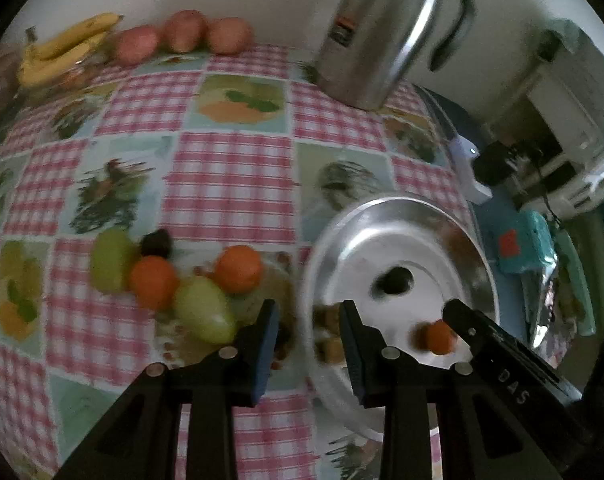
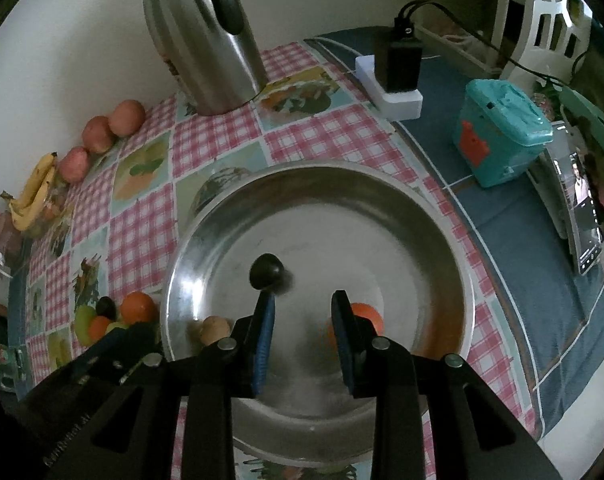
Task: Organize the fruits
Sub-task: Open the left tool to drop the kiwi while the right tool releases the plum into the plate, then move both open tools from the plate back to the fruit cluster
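A steel plate (image 2: 430, 216) holds a dark plum (image 2: 265, 270), a small orange (image 2: 368, 314) and a small brown fruit (image 2: 213, 328). My right gripper (image 2: 302, 304) hangs over the plate, its jaws a little apart with nothing between them. Its right finger partly covers the orange below. My left gripper (image 1: 308, 316) hovers at the plate's (image 1: 402, 216) left rim, jaws slightly apart and empty, above the brown fruit (image 1: 330, 346). On the cloth to the left lie two green fruits (image 1: 109, 260), two oranges (image 1: 237, 268) and a dark plum (image 1: 156, 242).
A steel jug (image 1: 378, 36) stands at the back. Bananas (image 1: 61, 48) and three red apples (image 1: 185, 30) line the wall. To the right are a white block with a black charger (image 2: 398, 68), a teal box (image 2: 498, 136) and a phone (image 2: 582, 216).
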A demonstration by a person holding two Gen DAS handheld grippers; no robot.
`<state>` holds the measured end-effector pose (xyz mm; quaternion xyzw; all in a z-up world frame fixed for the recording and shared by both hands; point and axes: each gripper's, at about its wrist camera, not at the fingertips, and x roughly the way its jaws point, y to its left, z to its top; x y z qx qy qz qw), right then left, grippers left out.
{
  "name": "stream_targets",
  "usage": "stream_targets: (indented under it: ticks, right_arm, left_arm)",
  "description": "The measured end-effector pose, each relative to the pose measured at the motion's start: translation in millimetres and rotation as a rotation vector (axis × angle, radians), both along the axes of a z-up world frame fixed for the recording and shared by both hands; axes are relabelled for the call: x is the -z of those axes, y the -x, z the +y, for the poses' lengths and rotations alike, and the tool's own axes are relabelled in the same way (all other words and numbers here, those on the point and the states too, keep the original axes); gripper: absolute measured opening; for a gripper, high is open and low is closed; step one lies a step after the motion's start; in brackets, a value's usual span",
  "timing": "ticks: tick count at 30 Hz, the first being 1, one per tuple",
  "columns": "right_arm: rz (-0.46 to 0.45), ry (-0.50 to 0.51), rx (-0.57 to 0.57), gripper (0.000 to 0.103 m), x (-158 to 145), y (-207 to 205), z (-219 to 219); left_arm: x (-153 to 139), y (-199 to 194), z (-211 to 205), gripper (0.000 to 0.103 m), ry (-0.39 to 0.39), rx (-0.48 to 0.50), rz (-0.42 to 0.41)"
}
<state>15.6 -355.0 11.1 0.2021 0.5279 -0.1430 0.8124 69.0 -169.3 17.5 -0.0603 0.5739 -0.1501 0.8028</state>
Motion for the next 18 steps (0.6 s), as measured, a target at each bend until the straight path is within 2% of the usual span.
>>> stream_targets:
  ticks: [4,18]
  right_arm:
    - [0.01,-0.006,-0.019,0.03,1.6,-1.9,6.2]
    - [0.012,0.021,-0.169,0.03,-8.8,-12.9,57.5]
  left_arm:
    - [-2.8,-3.3,18.5,0.035,-0.023,-0.058,0.006]
    - [-13.8,-3.0,81.5,0.035,0.002,-0.222,0.021]
